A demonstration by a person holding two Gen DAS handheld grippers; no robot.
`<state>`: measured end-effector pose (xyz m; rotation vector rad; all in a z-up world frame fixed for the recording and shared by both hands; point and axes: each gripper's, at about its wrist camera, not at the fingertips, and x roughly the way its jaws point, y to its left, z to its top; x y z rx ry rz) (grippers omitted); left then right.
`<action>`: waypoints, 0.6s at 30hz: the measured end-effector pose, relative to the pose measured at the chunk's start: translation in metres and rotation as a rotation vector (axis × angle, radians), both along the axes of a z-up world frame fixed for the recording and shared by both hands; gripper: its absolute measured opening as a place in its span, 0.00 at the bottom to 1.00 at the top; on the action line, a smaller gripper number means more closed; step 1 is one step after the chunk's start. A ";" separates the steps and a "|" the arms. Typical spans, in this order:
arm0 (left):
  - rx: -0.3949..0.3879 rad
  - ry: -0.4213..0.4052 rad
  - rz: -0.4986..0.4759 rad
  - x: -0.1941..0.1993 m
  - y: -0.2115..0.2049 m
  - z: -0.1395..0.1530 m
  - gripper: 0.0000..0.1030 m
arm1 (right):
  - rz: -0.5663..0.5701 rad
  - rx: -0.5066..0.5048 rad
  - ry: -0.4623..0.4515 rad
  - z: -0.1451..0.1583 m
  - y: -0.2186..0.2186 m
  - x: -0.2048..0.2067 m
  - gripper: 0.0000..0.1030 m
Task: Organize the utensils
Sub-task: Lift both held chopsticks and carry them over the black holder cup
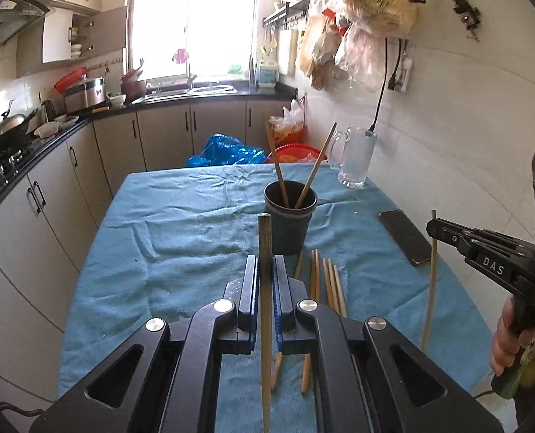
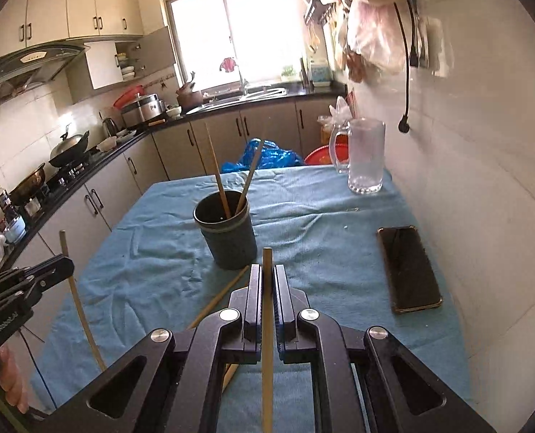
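A kitchen desk [image 1: 181, 223] draped in a blue towel, seen from two hand-held tongs. At the far left a dark counter [image 1: 33, 144] carries a wok [image 1: 9, 130] and a rice cooker [image 1: 85, 93].

The left tongs [image 1: 266, 263] are clamped on one upright chopstick [image 1: 265, 238] — it runs straight down between the pads and is lifted clear of the towel. Just beyond stands a dark round cup [image 1: 290, 223] near the middle of the desk, with two chopsticks [image 1: 312, 169] leaning inside it. At the cup's foot several loose chopsticks [image 1: 330, 281] lie flat on the towel, side by side.

Further right, the right tongs [image 2: 266, 274] pinch another chopstick [image 2: 267, 324] — also upright and off the towel. A black phone [image 2: 408, 270] lies flat near the desk's right edge, and a clear glass mug [image 2: 365, 158] stands in the far right corner by the tiled wall.
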<state>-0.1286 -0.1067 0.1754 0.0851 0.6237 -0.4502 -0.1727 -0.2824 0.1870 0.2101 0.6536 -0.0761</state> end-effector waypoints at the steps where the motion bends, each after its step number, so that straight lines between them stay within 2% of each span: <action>1: -0.002 -0.005 0.000 -0.003 0.001 0.001 0.06 | 0.000 -0.001 -0.006 0.002 0.001 -0.004 0.06; 11: -0.049 -0.062 0.005 -0.034 0.013 0.023 0.06 | 0.000 0.009 -0.075 0.027 0.003 -0.034 0.06; 18: -0.071 -0.089 -0.004 -0.035 0.007 0.035 0.06 | -0.004 0.010 -0.119 0.041 0.002 -0.042 0.06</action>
